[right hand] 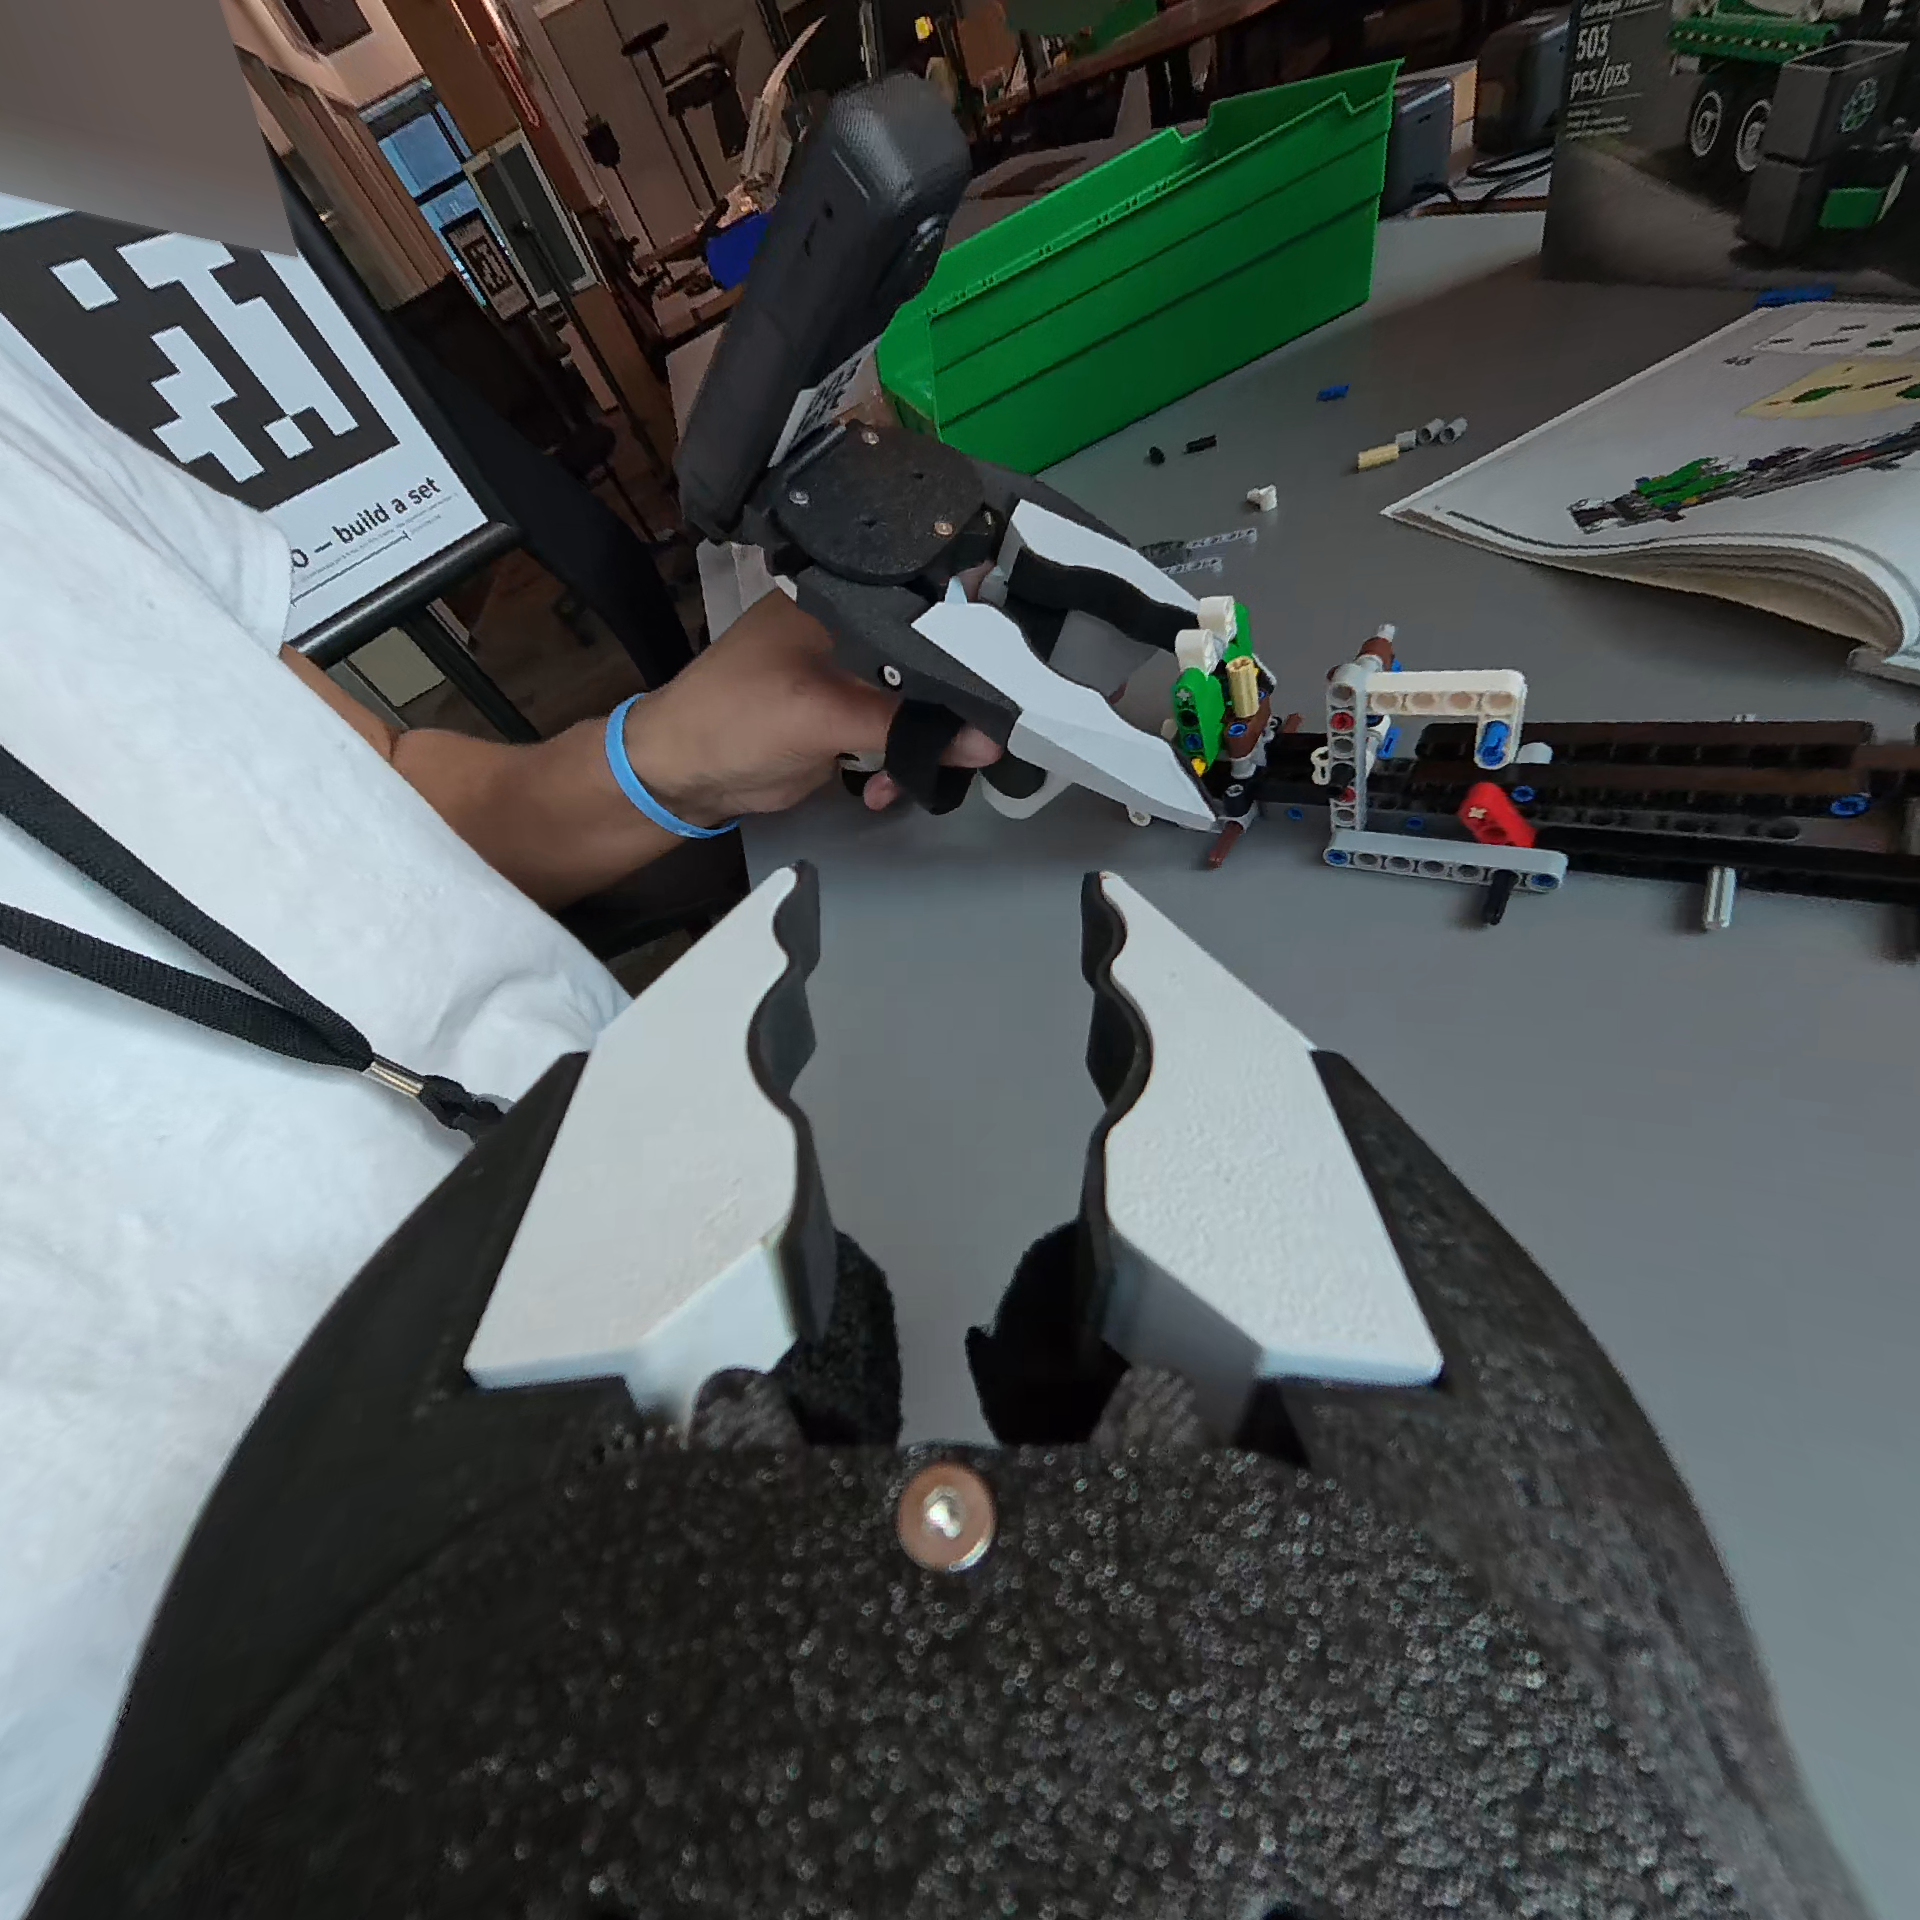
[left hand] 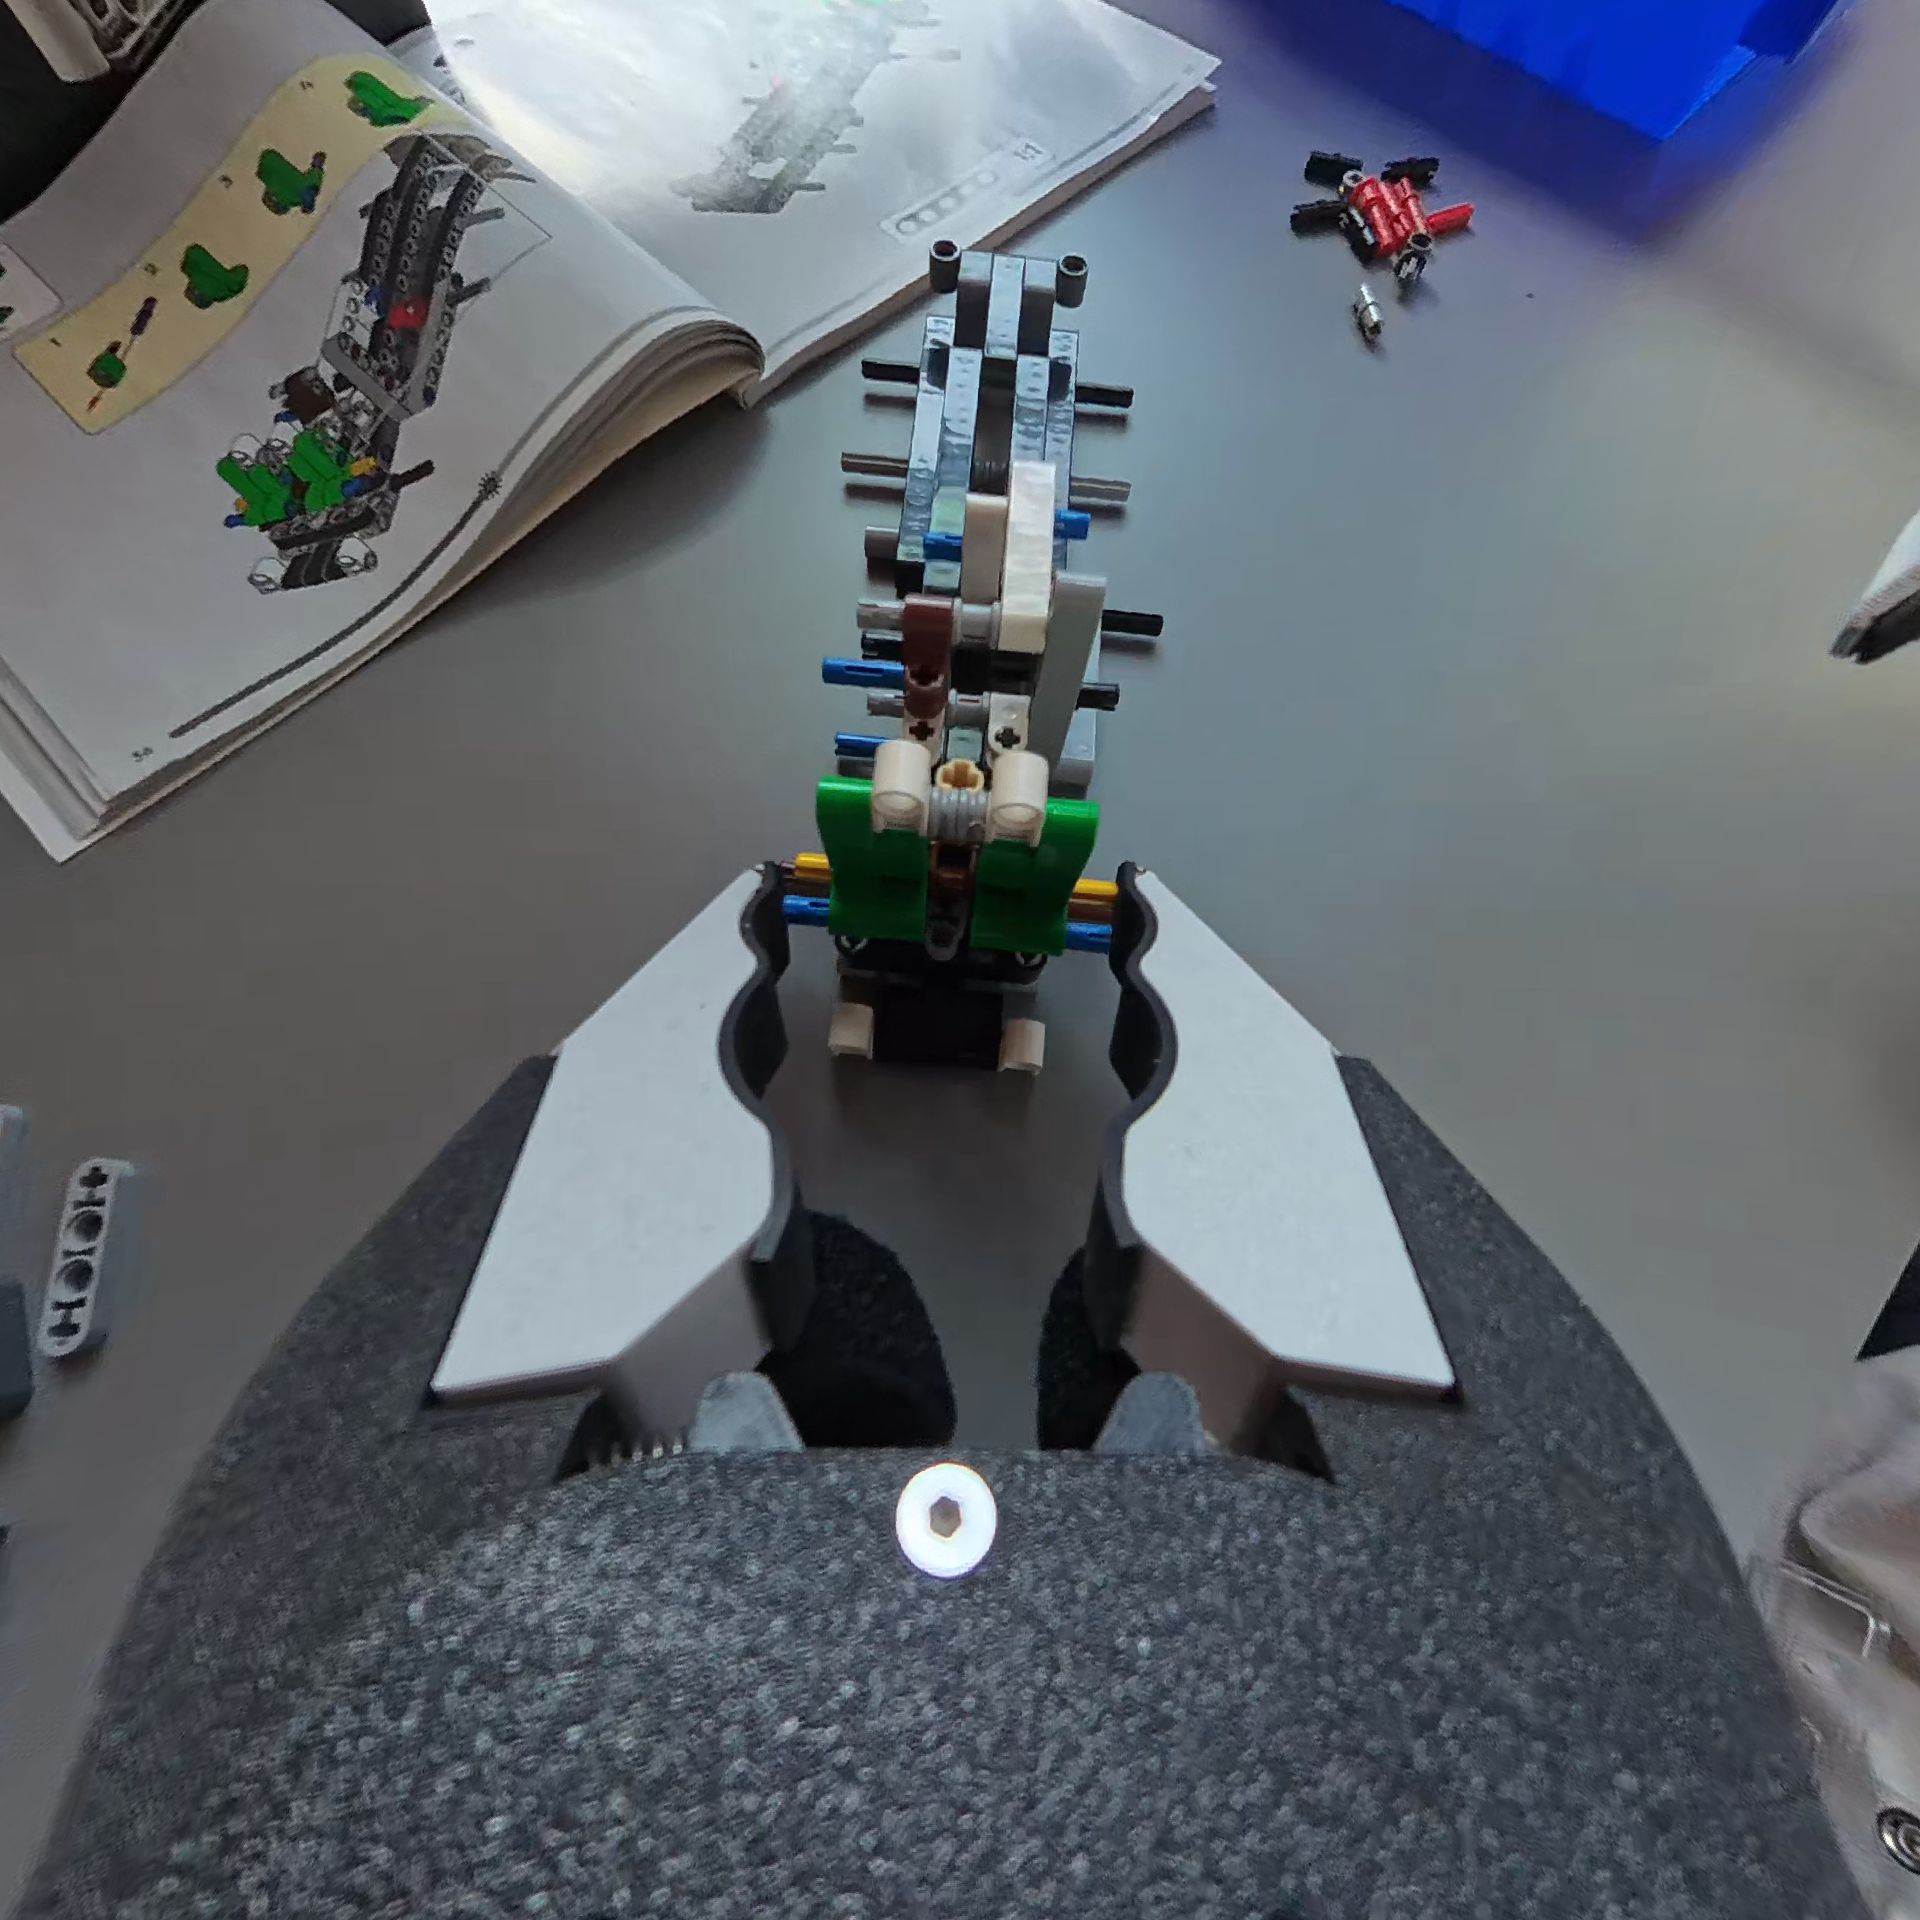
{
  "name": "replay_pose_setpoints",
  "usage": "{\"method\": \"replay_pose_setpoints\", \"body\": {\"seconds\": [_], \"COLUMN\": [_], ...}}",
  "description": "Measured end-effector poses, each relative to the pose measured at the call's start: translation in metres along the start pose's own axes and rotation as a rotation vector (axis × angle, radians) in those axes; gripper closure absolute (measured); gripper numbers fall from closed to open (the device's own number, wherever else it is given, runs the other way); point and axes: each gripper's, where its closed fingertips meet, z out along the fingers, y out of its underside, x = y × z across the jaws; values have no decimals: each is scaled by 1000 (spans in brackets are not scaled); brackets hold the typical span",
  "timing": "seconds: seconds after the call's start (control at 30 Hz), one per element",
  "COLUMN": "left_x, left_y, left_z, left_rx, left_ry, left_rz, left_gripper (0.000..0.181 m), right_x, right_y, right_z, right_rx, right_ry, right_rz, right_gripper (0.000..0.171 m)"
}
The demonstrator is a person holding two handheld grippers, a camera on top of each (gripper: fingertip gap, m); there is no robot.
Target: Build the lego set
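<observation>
The long dark lego model [left hand: 987, 416] lies on the grey table, running away from my left gripper [left hand: 948, 894]. Its near end carries green parts [left hand: 883, 883], white connectors and a grey worm gear. My left gripper is open, with its fingertips [left hand: 764, 914] on either side of the green end, close to the yellow and blue pins; I cannot tell if they touch. The right wrist view shows the left gripper [right hand: 1200, 717] at that end, and the model [right hand: 1662, 790] with a white frame [right hand: 1434, 696] and a red piece [right hand: 1496, 816]. My right gripper [right hand: 948, 883] is open and empty above bare table.
An open instruction booklet [left hand: 312, 416] lies at far left, and it also shows in the right wrist view [right hand: 1714, 499]. Loose red and black pins [left hand: 1382, 213] lie by a blue bin [left hand: 1610, 62]. A grey beam [left hand: 83, 1257] lies at left. A green bin [right hand: 1143, 281] and small loose parts [right hand: 1403, 447] sit beyond.
</observation>
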Motion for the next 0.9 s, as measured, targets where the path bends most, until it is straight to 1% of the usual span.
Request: {"method": "replay_pose_setpoints", "body": {"seconds": [0.03,0.23,0.3,0.4,0.5,0.63,0.7,0.8,0.9], "left_x": [0,3,5,6,5,0,1,4,3], "left_y": [0,3,4,4,8,11,13,12,11], "left_z": [0,-3,-4,-4,-4,-2,-2,-2,-2], "left_rx": [-10,-51,-62,-38,-53,-63,-64,-50,-52], "left_ry": [2,54,76,101,121,91,87,88,73], "left_rz": [-7,15,57,85,55,-22,-49,-40,-7], "left_gripper": [120,120,120,119,118,114,117,127,127], "right_x": [0,6,11,17,22,26,29,31,32], "right_y": [0,-4,-5,-8,-10,-11,-8,-3,-2], "right_z": [0,-3,-2,-1,1,6,8,10,9], "right_rx": [1,-3,-14,-19,-18,-11,-25,-49,-54], "right_ry": [-5,-18,-16,-16,-17,-26,-25,-18,-21], "right_rz": [10,36,37,31,31,39,42,39,41], "right_gripper": [121,122,122,122,122,122,122,122,122]}}
